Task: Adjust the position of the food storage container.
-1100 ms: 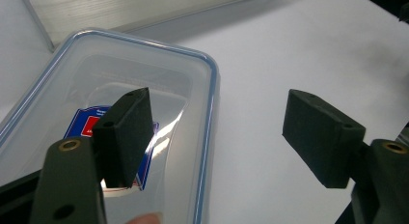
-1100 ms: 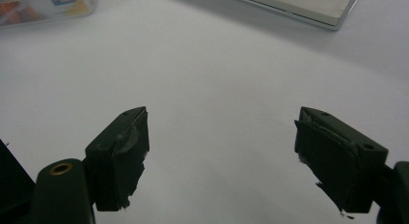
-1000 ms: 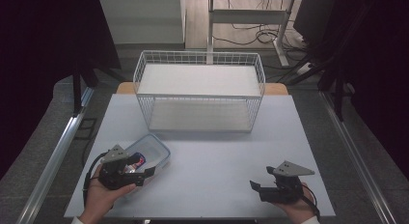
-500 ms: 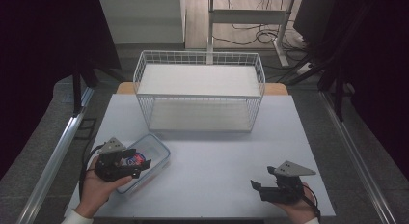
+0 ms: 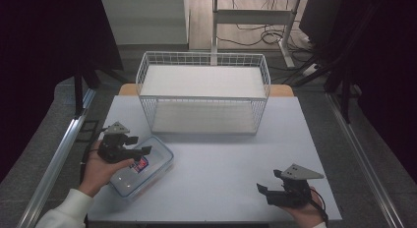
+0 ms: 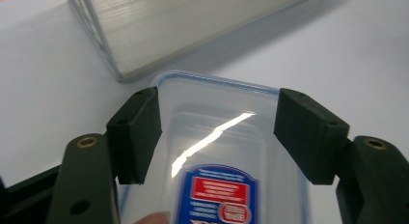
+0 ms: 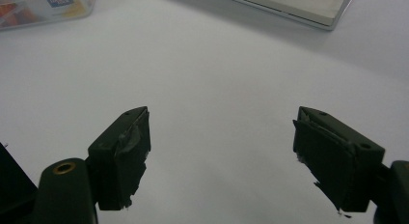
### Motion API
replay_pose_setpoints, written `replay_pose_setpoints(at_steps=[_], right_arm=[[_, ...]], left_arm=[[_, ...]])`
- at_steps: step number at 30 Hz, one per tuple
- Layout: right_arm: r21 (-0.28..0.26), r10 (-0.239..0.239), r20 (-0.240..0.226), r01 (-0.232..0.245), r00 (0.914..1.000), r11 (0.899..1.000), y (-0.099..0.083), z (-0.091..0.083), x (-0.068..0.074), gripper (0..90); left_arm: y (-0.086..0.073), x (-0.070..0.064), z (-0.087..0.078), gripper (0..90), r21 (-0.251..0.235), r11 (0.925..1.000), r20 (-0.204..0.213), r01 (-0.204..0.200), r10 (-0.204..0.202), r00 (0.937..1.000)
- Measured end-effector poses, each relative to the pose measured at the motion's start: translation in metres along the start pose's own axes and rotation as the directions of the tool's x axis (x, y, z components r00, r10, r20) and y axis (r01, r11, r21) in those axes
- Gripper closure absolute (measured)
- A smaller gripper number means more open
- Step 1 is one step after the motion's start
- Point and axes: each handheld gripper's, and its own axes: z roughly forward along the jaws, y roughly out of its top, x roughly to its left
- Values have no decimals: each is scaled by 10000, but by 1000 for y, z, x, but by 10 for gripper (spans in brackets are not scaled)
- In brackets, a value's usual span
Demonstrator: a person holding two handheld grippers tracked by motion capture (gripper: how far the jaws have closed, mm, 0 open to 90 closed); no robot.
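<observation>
1. High view: the clear plastic container (image 5: 139,168) with a blue-rimmed lid lies on the white table (image 5: 221,184) at its near left, well in front of the wire basket (image 5: 204,93).
2. Left gripper view: the left gripper (image 6: 217,132) is over the container, jaws spread to either side of its lid, not pinching it.
3. Right gripper view: the right gripper (image 7: 222,151) has its jaws wide apart over bare table, well apart from the container.

Container (image 6: 226,151) label print blurred, near end cut off by frame.
</observation>
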Motion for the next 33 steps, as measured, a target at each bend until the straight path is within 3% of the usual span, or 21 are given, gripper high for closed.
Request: replay_pose_setpoints(at_steps=[5, 12, 16, 19, 20, 22, 23, 25, 27, 28, 29, 30, 33], right_arm=[[16, -33, 8, 33, 10000, 10000, 0, 1, 0, 208], [91, 17, 56, -17, 10000, 10000, -2, 2, -2, 208], [152, 15, 57, -16, 10000, 9999, -2, 3, -1, 208], [173, -6, 71, 4, 10000, 9999, -2, 4, -2, 208], [190, 0, 68, -1, 10000, 9998, -2, 4, -2, 208], [223, -19, 74, 18, 10000, 9997, -2, 4, -2, 208], [223, -19, 74, 18, 10000, 9997, -2, 4, -2, 208], [253, -43, 85, 40, 10000, 9997, -2, 5, -2, 208], [278, -38, 103, 35, 9999, 9996, -2, 5, -2, 208], [278, -49, 110, 46, 9999, 9996, -2, 5, -3, 208], [271, -47, 112, 44, 9999, 9996, -3, 4, -3, 208], [264, -31, 116, 28, 9999, 9996, -3, 4, -3, 209], [286, -36, 150, 32, 9999, 9996, -3, 5, -3, 208]], left_arm=[[9, 9, 6, 382, 388, 9986, -242, -357, 367, 9990], [17, 24, 16, 449, 726, 9971, -192, -218, 232, 9995], [18, 33, 22, 527, 853, 9963, -199, -28, 45, 9998], [20, 41, 29, 634, 1216, 9926, -475, -37, 96, 9988], [20, 46, 33, 634, 1446, 9895, -580, -58, 143, 9982], [22, 51, 40, 796, 1759, 9844, -631, -21, 134, 9979], [22, 51, 40, 832, 1759, 9844, -631, -21, 134, 9979], [23, 55, 49, 894, 2216, 9749, -567, -213, 347, 9978], [23, 55, 53, 898, 2325, 9723, -595, -256, 405, 9974], [23, 57, 60, 898, 2607, 9648, -593, -348, 520, 9969], [23, 57, 60, 899, 2607, 9648, -593, -348, 520, 9969], [22, 58, 65, 899, 2833, 9579, -580, -460, 649, 9962], [21, 57, 69, 899, 2968, 9528, -496, -642, 825, 9954]])
